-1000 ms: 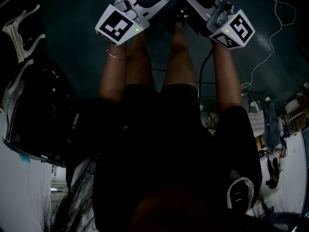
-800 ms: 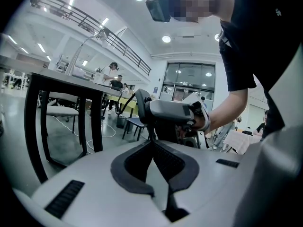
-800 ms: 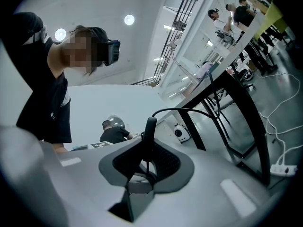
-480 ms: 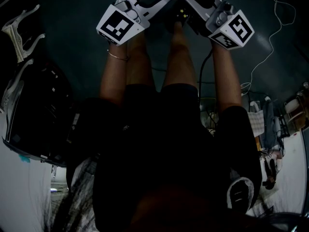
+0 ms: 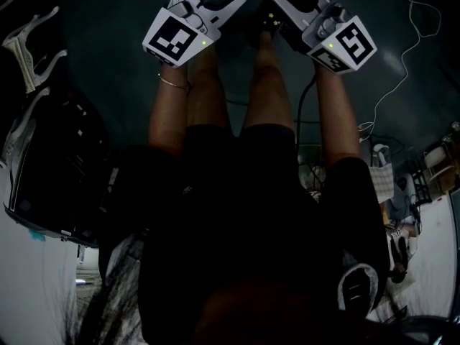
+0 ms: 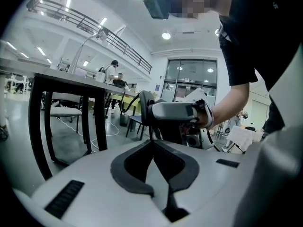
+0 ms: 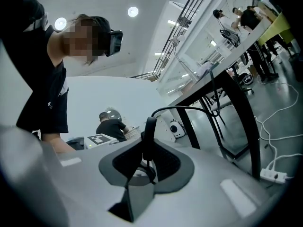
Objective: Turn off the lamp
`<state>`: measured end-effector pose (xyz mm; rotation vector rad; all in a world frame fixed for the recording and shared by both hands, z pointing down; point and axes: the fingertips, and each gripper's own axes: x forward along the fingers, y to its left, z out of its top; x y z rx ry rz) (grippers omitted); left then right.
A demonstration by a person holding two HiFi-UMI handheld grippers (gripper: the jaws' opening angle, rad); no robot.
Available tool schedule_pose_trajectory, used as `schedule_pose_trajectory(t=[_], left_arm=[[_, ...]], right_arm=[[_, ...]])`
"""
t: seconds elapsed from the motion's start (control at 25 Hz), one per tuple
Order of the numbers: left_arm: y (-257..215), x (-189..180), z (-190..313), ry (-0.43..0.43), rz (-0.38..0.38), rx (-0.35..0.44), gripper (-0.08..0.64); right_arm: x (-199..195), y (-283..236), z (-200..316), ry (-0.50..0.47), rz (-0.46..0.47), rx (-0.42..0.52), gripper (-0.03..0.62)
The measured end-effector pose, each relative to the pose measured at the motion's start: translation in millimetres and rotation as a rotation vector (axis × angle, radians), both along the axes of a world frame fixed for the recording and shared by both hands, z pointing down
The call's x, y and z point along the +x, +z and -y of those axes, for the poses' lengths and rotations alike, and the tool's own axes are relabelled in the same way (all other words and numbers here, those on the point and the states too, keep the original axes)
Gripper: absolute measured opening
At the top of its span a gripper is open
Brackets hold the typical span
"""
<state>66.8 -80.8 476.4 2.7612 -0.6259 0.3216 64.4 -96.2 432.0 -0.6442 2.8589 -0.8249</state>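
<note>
Right tool: your right tool (image 7: 144,148) is clamped on a black oblong piece (image 7: 145,135) that sits at its tips.
Piece's axis: the piece stands on end between the pads, and its long axis runs up and down in the right gripper view.
Cord: a black cord (image 7: 182,109) leaves the piece's upper end and arcs over to the right, toward the dark legs of the surface (image 7: 215,63).
Left tool: the pads of your left tool (image 6: 152,144) meet at the tips with nothing between them. It faces the right tool.
Where it is: you hold both tools out beyond your knees, over the floor (image 5: 108,20). Their tips converge, and the piece is where they meet.
Hard to make out: the head view is dark. At the meeting point it shows only a dark lump with a few small lit dots (image 5: 271,19).
Cut off: the piece's lower end is hidden down in the right tool's throat.
Cannot tell: you cannot tell whether this piece belongs to the lamp, or which way the lamp itself points.
</note>
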Motion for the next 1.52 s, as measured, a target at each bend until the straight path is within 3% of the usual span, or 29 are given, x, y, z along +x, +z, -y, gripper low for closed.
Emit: schedule_pose_trajectory(t=[0.88,1.08,1.52], left_arm=[[5.6,-3.9,1.2,-0.010,0.005,-0.036,0.017],[5.5,-14.8,4.7,-0.035,0.018,-0.014,0.016],[6.1,-14.5,3.7,-0.022,0.021,-0.013,0.015]], right_arm=[[1.7,5.4,7.3,0.068,-0.036,-0.029,0.066],[18.0,11.1,17.6,0.117,-0.052,-0.043,0.066],[14.5,34.1,9.9,0.116,-0.094,-0.073,0.067]])
